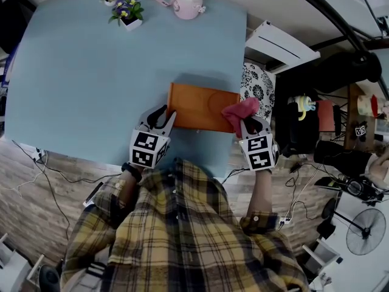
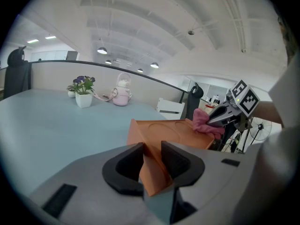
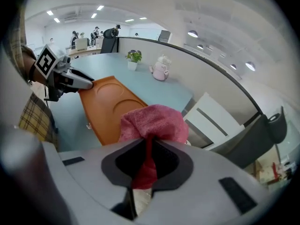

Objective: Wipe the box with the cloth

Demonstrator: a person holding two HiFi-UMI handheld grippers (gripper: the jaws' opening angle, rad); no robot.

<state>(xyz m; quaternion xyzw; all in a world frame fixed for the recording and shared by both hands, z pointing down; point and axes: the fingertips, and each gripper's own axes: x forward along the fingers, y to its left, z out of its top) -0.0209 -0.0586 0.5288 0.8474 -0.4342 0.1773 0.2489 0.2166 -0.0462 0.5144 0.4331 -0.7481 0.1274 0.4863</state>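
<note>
Left gripper [image 2: 152, 151]: jaws closed on the box's near left corner. The orange wall stands between the pads, and both pads press on it.
Right gripper [image 3: 149, 146]: jaws clamped on the cloth. A pink fold runs down between the pads and the rest bunches out past the tips.
Box [image 1: 203, 105]: orange, shallow and oblong. Its open face is up and shows two round recesses. It sits at the near edge of the tabletop [image 1: 91, 84], with its right end by the tabletop's right edge.
Cloth [image 1: 240, 110]: pink, nubbly and crumpled into a wad. It sits over the box's right end, at the far corner. In the left gripper view it appears to rest on the rim, but I cannot tell how firm the contact is.
Grippers: one at each end of the box, well apart.
Far edge of tabletop: flowerpot [image 1: 129, 18] with purple blooms and a pink teapot [image 1: 189, 0] near it, both well apart from the box.
</note>
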